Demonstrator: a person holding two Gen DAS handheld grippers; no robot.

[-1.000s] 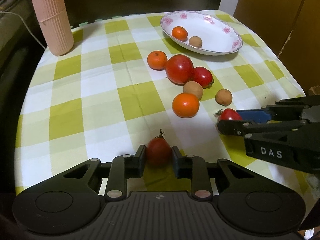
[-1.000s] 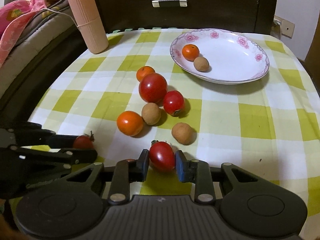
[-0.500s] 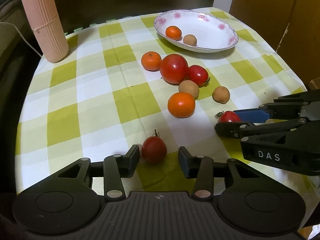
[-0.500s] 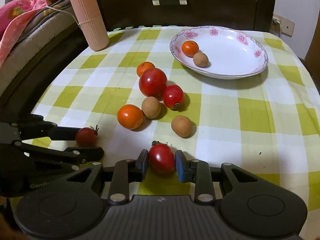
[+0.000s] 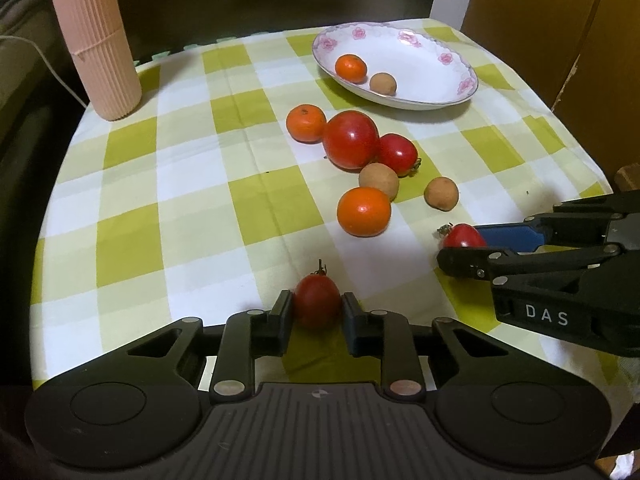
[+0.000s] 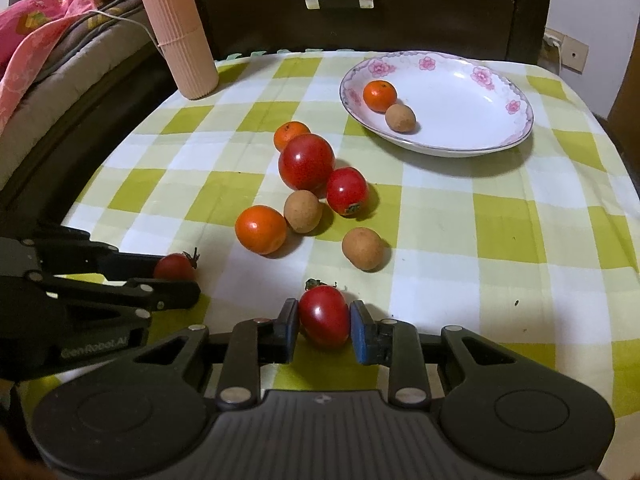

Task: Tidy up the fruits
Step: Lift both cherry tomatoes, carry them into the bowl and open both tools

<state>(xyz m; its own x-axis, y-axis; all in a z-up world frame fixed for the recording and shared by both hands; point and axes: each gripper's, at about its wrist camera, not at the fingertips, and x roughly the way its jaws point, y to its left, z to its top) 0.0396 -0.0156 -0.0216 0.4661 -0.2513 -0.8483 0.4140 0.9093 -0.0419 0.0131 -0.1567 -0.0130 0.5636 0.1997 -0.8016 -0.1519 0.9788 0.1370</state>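
My left gripper (image 5: 316, 314) is matte black plastic with a ribbed centre, two round recessed discs and silver rivets on its linkages. My right gripper (image 6: 325, 322) matches it, with blue pads (image 6: 360, 330) and white "DAS" lettering on its side.

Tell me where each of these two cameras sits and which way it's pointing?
Left wrist view: sits on the left gripper, looking forward over the checked table toward the plate; its own jaws clamp a small tomato, and the right gripper enters from the right.
Right wrist view: sits on the right gripper, facing the same way; its jaws hold another tomato, and the left gripper enters from the left.
Shared: the plate, the loose fruit and the pink ribbed tube.
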